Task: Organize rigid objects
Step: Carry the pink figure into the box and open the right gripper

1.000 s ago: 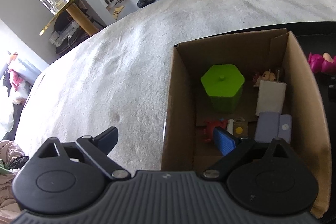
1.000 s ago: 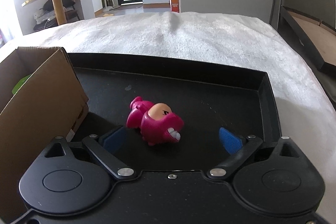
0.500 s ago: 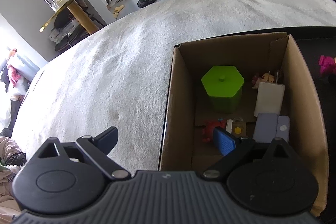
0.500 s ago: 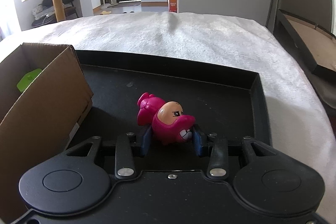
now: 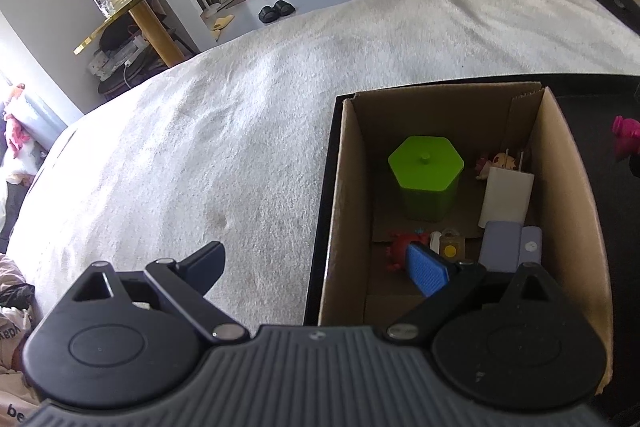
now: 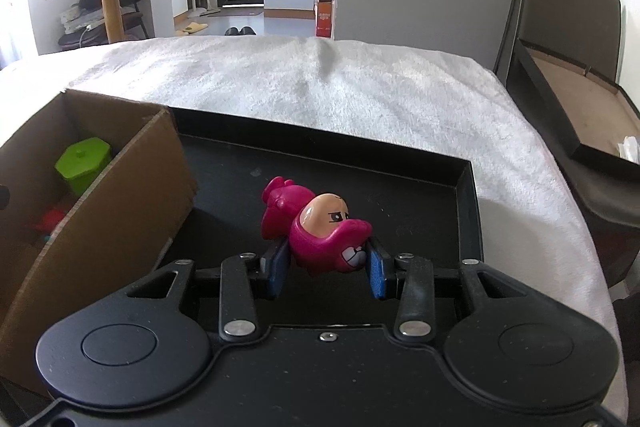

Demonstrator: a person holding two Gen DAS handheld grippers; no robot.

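My right gripper (image 6: 326,267) is shut on a pink toy figure (image 6: 316,223) with a tan face, held a little above the black tray (image 6: 468,211). The same pink toy (image 5: 625,135) shows at the right edge of the left wrist view. A cardboard box (image 5: 344,187) stands in the tray's left part and holds a green hexagonal container (image 5: 426,171), a white charger (image 5: 506,195), a red toy (image 5: 400,249) and two lilac blocks (image 5: 502,245). My left gripper (image 5: 316,265) is open and straddles the box's left wall, its right finger inside the box.
The tray lies on a bed covered with a white fluffy blanket (image 5: 200,155). The cardboard box (image 6: 120,195) wall stands just left of the held toy. A dark open case (image 6: 580,123) lies off the bed's right side. A gold-topped table (image 5: 136,3) bearing a glass jar stands at the back left.
My right gripper closed on the pink toy and lifted it off the tray floor. The left gripper has stayed open over the box's left wall, barely shifting.
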